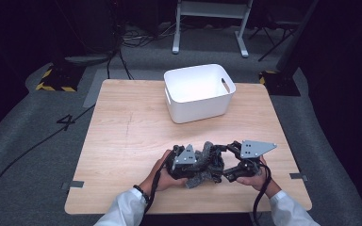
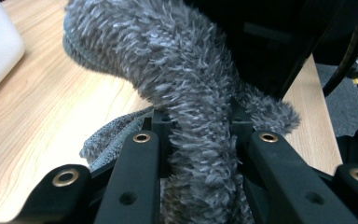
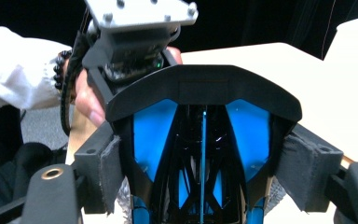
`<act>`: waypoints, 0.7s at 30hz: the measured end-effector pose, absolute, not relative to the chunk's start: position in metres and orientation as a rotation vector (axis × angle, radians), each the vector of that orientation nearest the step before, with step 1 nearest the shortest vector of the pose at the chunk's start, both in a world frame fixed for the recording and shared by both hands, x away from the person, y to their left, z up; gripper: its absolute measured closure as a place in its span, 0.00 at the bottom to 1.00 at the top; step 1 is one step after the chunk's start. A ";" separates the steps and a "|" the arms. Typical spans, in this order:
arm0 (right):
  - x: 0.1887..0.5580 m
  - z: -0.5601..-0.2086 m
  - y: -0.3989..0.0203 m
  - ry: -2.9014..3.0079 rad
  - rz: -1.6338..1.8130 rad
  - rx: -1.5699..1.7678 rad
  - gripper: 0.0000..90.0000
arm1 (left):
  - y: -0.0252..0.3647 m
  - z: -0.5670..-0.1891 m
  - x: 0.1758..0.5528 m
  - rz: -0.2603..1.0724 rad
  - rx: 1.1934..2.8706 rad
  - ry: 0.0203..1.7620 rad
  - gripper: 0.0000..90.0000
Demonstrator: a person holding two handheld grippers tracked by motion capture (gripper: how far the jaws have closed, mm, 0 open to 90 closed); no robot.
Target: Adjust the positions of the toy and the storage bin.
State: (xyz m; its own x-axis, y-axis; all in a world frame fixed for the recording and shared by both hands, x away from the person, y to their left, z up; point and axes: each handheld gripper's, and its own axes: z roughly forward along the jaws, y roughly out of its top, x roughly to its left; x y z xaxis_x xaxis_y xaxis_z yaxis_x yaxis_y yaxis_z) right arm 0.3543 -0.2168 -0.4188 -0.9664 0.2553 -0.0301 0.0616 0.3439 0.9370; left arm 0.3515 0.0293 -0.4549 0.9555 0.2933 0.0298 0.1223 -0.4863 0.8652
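My left gripper (image 2: 200, 140) is clamping a grey fluffy cloth (image 2: 186, 84) at lower centre, while my right gripper (image 3: 200, 168) is gripping a black-and-blue tool (image 3: 203, 126).

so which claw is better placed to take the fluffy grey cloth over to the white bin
Left, probably: the left claw is shut on the fluffy grey cloth, while the right claw is clamped on the black and blue frame. The white bin sits across the table.

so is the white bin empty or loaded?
Empty as far as shown: the bin stands upright, its visible inside bare white. The grey fuzzy cloth is bunched outside it, clamped by the left gripper.
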 end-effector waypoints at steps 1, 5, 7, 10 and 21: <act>0.354 -0.420 -0.216 2.436 1.677 0.288 0.28 | 0.029 -0.453 0.349 0.221 2.077 0.281 0.81; 0.356 -0.422 -0.218 2.462 1.679 0.283 0.28 | 0.031 -0.446 0.343 0.273 2.078 0.254 0.81; 0.357 -0.423 -0.218 2.481 1.671 0.282 0.28 | 0.033 -0.443 0.343 0.286 2.075 0.256 0.82; 0.357 -0.423 -0.216 2.508 1.623 0.272 0.28 | 0.034 -0.441 0.341 0.307 2.076 0.255 0.82; 0.358 -0.423 -0.218 2.525 1.595 0.267 0.28 | 0.034 -0.432 0.337 0.356 2.068 0.237 0.82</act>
State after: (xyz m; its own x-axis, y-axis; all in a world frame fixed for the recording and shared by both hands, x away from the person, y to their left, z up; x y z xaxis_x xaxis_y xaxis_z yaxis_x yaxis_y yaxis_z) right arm 0.3580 -0.2178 -0.4230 -0.9741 0.2247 -0.0257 0.0733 0.4212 0.9040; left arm 0.3366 0.0343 -0.4316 0.9378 0.3110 0.1543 0.0218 -0.4963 0.8679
